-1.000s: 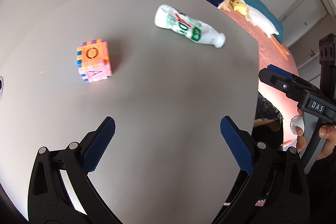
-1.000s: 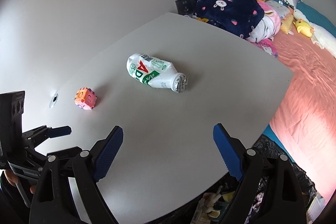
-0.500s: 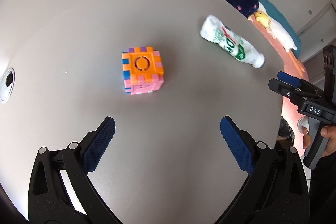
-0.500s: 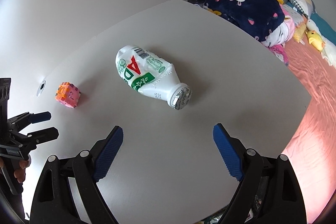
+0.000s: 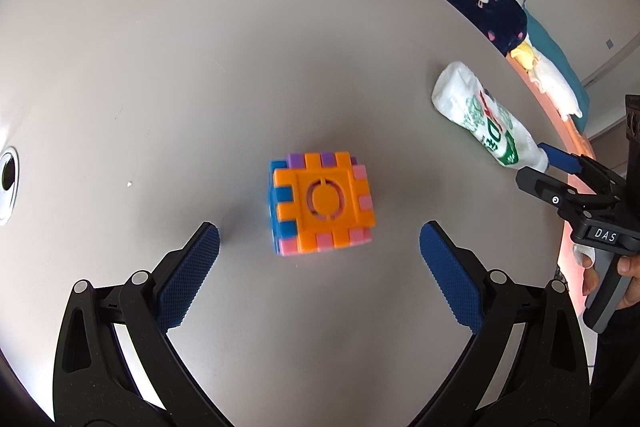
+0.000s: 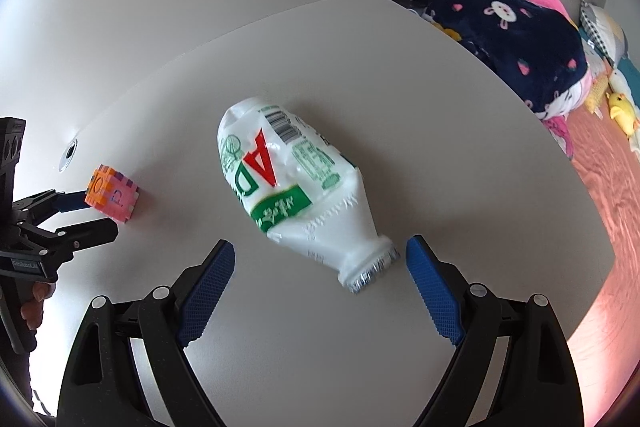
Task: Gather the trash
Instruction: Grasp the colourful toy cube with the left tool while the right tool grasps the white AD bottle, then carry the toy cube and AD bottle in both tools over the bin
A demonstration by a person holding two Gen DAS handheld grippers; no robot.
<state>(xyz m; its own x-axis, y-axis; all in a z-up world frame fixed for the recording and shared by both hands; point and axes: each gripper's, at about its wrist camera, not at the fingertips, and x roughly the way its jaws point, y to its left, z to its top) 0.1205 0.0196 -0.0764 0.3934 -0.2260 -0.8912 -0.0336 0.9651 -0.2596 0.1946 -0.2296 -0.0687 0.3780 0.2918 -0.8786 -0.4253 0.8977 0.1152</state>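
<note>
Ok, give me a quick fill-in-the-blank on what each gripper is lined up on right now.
1. The left gripper stands open over the ____ toy cube.
2. The crushed bottle lies on its ____ on the table.
3. The right gripper is ____, with the bottle's neck between its fingers.

Missing words: orange-topped; side; open

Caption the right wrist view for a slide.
Open right gripper over a crushed bottle lying on the table.

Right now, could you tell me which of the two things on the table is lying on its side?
The crushed white bottle lies on its side, its cap toward the right hand-held gripper. The cube sits flat.
</note>
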